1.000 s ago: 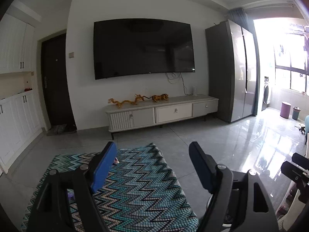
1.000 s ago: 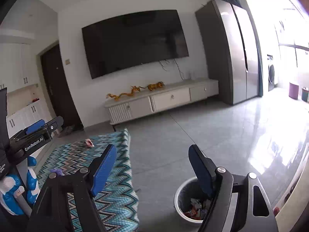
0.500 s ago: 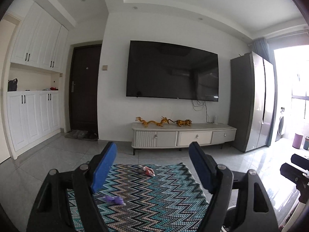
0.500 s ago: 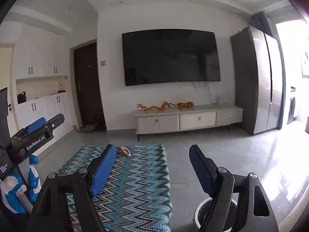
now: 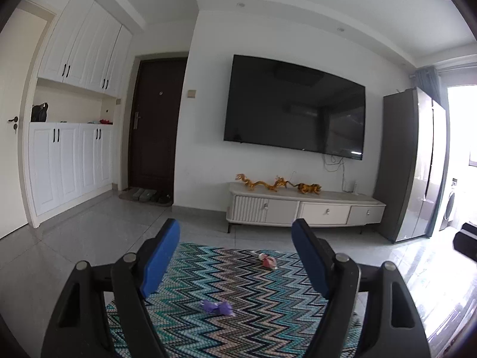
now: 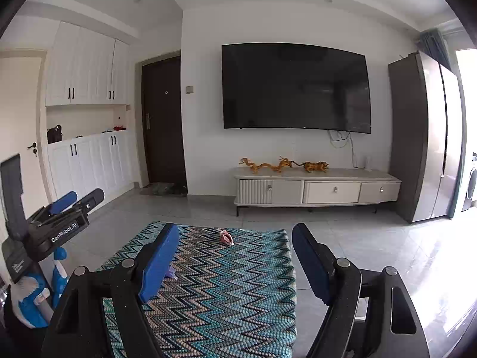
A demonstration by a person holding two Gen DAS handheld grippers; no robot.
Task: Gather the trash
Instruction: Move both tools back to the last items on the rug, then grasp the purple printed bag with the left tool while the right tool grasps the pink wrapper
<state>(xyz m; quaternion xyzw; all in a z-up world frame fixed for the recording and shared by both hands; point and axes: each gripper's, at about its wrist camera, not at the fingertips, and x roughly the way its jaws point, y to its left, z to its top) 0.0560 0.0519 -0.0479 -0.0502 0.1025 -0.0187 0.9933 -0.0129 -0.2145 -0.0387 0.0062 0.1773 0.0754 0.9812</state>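
On the zigzag rug (image 5: 268, 304) two scraps of trash wait: a purple wrapper (image 5: 216, 307) near me and a pink wrapper (image 5: 267, 261) toward the rug's far edge, well apart from each other. I hold the left gripper (image 5: 235, 256) and the right gripper (image 6: 235, 258) both spread wide with nothing between the pads, both aimed a little downward across the rug toward the TV cabinet (image 5: 304, 210). From the right view the purple piece is half hidden behind my left-side finger (image 6: 158, 264), and the pink one (image 6: 225, 237) sits clear near the far edge.

Step in hand, as I judge it: approach, picking a target (no grasp started). The next move calls for dropping one claw low over the purple wrapper, the nearer piece, straddling it and pinching flat against the pile; it looks thin and crinkly, so a shallow bite may slip.

Versus a second ago: both views have swung left and levelled. The bin with trash that showed under the right claw is out of frame now, and the dark door (image 5: 155, 125) and white cupboards (image 5: 68, 161) have come into view.
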